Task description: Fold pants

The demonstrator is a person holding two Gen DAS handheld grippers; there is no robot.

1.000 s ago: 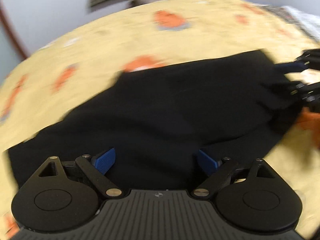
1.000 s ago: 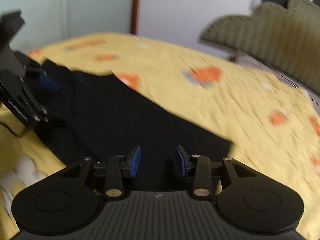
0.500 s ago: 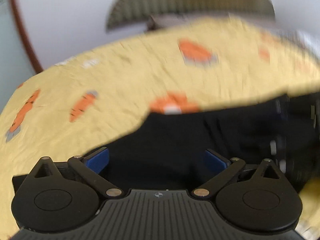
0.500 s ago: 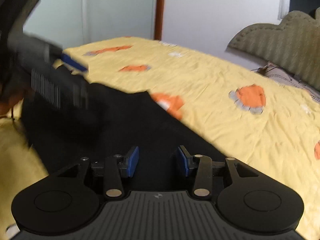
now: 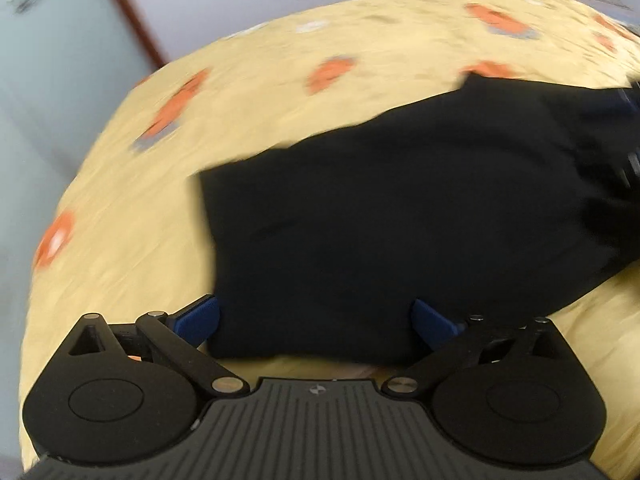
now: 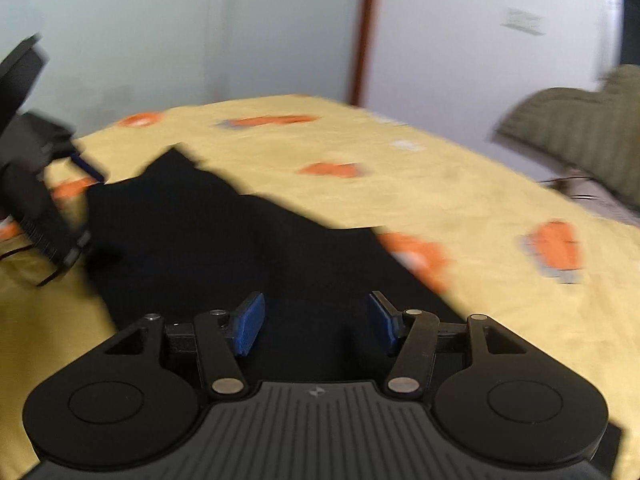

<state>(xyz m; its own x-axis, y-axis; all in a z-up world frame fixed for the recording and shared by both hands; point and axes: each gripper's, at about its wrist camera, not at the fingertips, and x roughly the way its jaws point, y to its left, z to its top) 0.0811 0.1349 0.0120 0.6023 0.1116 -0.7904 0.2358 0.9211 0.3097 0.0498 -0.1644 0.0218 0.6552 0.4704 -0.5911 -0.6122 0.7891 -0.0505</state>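
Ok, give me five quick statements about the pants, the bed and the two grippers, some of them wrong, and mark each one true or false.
1. The pants are black. True.
2. The pants lie on a plain white sheet. False: the bedspread is yellow with orange patches.
3. The left gripper is clamped shut on a fold of cloth. False: its jaws stand wide apart, with the near edge of the pants between them and nothing pinched.
4. The right gripper is open above the black cloth. True.
5. A brown upright strip runs up the wall beyond the bed. True.
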